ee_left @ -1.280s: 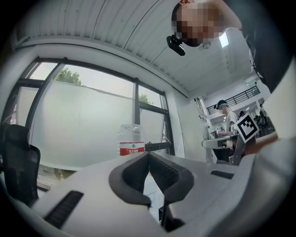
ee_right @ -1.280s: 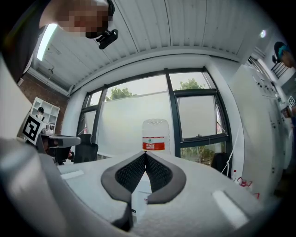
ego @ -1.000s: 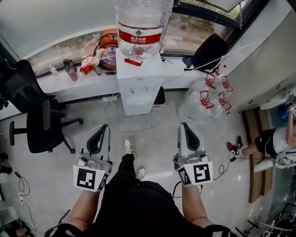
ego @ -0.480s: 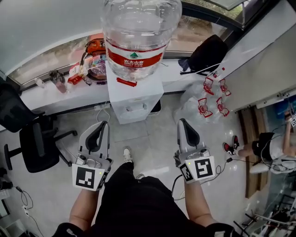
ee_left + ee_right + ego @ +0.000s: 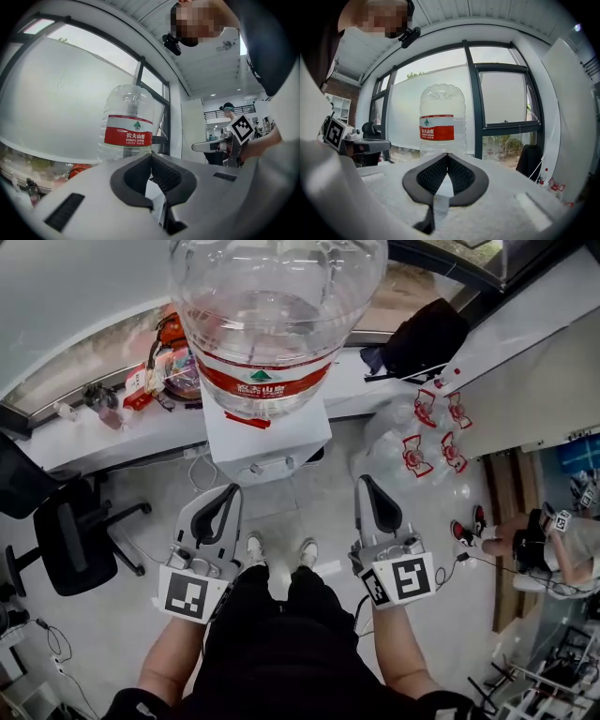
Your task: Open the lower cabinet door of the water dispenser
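Note:
The white water dispenser stands against the window ledge with a large clear bottle, red-labelled, on top. From this steep angle only the top of its front face shows; the lower cabinet door is hidden. My left gripper is shut and empty, a short way in front of the dispenser's left side. My right gripper is also shut and empty, in front and to the right. In the left gripper view the jaws meet below the bottle. The right gripper view has its jaws under the bottle.
A black office chair stands at the left. Several empty bottles with red handles lie right of the dispenser, and a black bag sits on the ledge. Clutter covers the ledge at left. A person sits far right.
Both grippers have moved forward toward the dispenser, which now looms larger and closer. The person's feet have come level, side by side. Both grippers stay shut.

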The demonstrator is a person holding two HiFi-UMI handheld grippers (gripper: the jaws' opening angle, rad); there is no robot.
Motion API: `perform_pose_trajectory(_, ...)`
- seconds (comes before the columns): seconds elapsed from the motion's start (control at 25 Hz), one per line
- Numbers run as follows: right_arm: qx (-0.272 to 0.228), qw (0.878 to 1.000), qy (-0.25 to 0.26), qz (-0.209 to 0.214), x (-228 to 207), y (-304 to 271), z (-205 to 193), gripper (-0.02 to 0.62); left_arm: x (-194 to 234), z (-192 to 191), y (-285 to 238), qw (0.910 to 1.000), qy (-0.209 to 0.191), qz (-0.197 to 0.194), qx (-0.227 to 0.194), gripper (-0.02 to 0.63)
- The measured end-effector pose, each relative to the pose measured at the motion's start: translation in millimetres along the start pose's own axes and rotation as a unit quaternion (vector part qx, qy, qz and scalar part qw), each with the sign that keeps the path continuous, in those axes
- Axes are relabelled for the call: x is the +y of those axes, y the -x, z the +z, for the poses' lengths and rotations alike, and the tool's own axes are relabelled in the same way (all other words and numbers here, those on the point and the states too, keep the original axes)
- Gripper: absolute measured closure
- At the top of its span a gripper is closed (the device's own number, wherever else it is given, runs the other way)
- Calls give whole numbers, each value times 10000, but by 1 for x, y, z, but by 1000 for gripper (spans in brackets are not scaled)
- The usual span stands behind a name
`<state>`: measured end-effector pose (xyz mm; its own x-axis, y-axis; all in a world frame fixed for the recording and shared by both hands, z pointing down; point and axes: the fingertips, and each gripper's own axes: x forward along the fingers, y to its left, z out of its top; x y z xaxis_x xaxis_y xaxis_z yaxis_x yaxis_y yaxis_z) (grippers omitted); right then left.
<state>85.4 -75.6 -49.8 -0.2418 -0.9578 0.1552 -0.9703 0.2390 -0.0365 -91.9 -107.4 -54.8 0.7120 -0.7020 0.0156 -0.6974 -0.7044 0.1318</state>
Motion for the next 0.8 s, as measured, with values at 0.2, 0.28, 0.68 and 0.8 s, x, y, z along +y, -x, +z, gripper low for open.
perform_pose_trajectory(0.2, -9, 9995, 0, 308, -17, -17, -21, 591, -2, -19, -11, 9995, -115, 282, 120, 597)
perform_pose_trajectory(0.28, -8, 9990, -6, 452, -23, -27, -32, 591, 0, -30, -16, 9988, -155, 411, 194, 597)
perform_pose_trajectory(0.68, -47, 9940, 238, 1069, -48, -38, -92, 591, -16, -89, -48, 9971, -300, 696, 76, 597)
perform_pose_trajectory(0.8, -132, 9925, 303, 1180, -55, -44, -128, 591, -16, -122, -54, 9966, -328, 755, -71, 597)
